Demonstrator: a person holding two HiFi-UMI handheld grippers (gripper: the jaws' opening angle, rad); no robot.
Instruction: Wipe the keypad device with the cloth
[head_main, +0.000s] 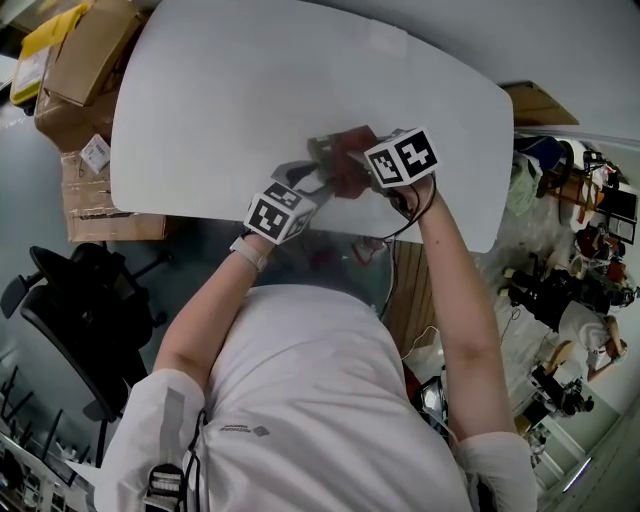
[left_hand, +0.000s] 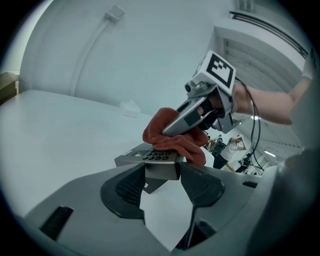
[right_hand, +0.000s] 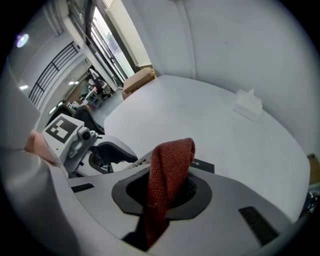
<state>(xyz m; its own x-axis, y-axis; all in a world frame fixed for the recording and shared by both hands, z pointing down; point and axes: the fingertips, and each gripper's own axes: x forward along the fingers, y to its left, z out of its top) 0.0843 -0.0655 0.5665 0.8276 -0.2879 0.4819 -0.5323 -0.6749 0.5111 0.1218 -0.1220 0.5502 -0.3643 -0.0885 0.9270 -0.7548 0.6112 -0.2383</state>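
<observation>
The grey keypad device (left_hand: 159, 161) is held just above the white table (head_main: 200, 110), its near end clamped between the jaws of my left gripper (left_hand: 161, 176). A red cloth (left_hand: 172, 141) lies bunched over the device's far part, past its dark keys. My right gripper (left_hand: 192, 116) is shut on that cloth and presses it onto the device. In the right gripper view the cloth (right_hand: 167, 175) stands up between the jaws of the right gripper (right_hand: 167, 194). Behind it are the device (right_hand: 201, 164) and the left gripper (right_hand: 97, 149). In the head view both grippers meet at the device (head_main: 325, 150) near the table's front edge.
A small white object (left_hand: 131, 108) lies on the table near the wall. Cardboard boxes (head_main: 85, 60) are stacked left of the table. A black office chair (head_main: 80, 310) stands at the lower left, and clutter on the floor (head_main: 580, 250) at the right.
</observation>
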